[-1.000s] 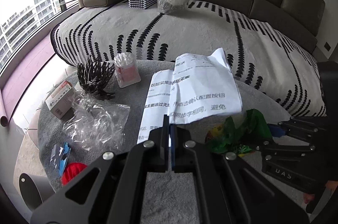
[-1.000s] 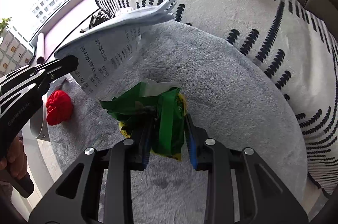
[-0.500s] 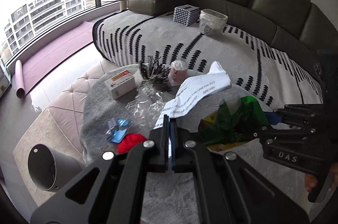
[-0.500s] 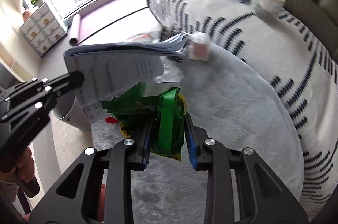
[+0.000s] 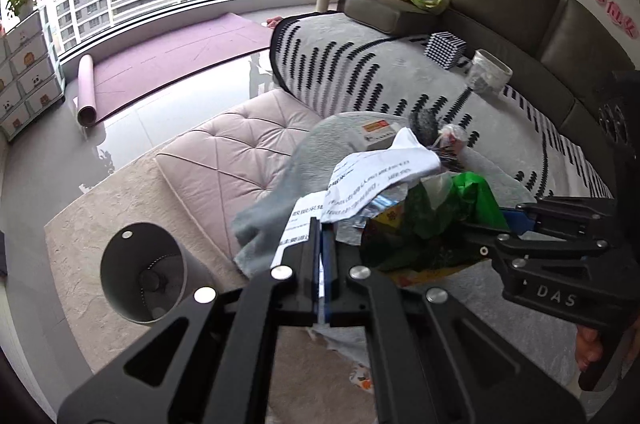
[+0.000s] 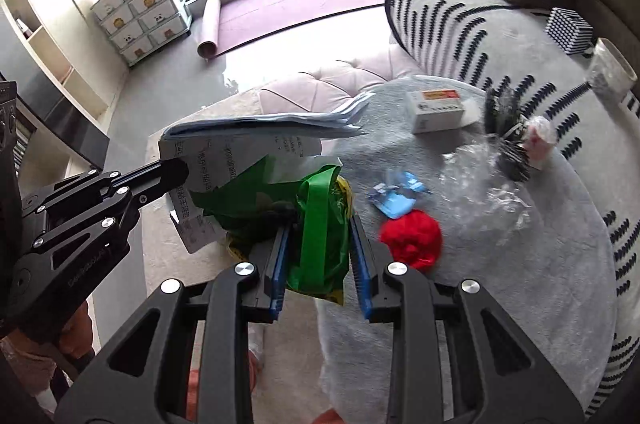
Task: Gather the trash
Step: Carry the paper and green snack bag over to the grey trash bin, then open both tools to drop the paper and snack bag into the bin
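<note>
A printed sheet of white paper [image 5: 376, 180], folded and drooping, hangs in the air above the edge of the grey-covered desk [image 6: 520, 264]. Just beside it, touching, is a crumpled green plastic bag [image 6: 320, 224] with yellow packaging inside. On the desk lie a red wad [image 6: 412, 238], a blue wrapper [image 6: 394, 196] near it, crinkled clear plastic film [image 6: 488, 184], a white box with a red-orange label [image 6: 438, 108] and a small wrapped pink item [image 6: 540, 140]. A grey bin [image 5: 144, 272] stands open on the floor.

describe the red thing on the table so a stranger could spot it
Start at the round grey table. Near its front edge, right of the right gripper, lies a crumpled red wad, just below a blue wrapper. Nothing else there is red.
</note>
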A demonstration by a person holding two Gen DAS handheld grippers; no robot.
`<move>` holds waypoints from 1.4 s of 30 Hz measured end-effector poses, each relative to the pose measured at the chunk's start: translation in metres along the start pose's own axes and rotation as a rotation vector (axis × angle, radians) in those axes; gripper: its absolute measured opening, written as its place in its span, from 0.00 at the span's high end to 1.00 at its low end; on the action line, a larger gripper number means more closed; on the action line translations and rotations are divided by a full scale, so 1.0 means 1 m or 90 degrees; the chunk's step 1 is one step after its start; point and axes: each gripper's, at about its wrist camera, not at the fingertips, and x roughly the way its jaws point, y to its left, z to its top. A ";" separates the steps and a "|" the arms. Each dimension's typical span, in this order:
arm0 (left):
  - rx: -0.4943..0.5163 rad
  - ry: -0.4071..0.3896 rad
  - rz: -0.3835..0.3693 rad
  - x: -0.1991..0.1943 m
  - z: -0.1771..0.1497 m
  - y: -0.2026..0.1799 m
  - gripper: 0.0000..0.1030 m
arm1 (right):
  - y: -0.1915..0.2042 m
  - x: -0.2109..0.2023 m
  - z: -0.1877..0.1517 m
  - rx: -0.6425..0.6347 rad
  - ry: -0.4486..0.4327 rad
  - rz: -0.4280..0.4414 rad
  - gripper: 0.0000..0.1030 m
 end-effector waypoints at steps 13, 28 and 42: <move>-0.078 0.025 0.147 0.010 -0.018 0.203 0.99 | 0.168 0.132 0.070 -0.077 0.027 0.087 0.74; -0.114 0.092 0.170 0.075 -0.044 0.288 0.95 | 0.240 0.210 0.076 -0.118 0.089 0.091 0.74; -0.123 0.092 0.197 0.048 -0.044 0.288 0.94 | 0.257 0.230 0.089 -0.143 0.099 0.123 0.62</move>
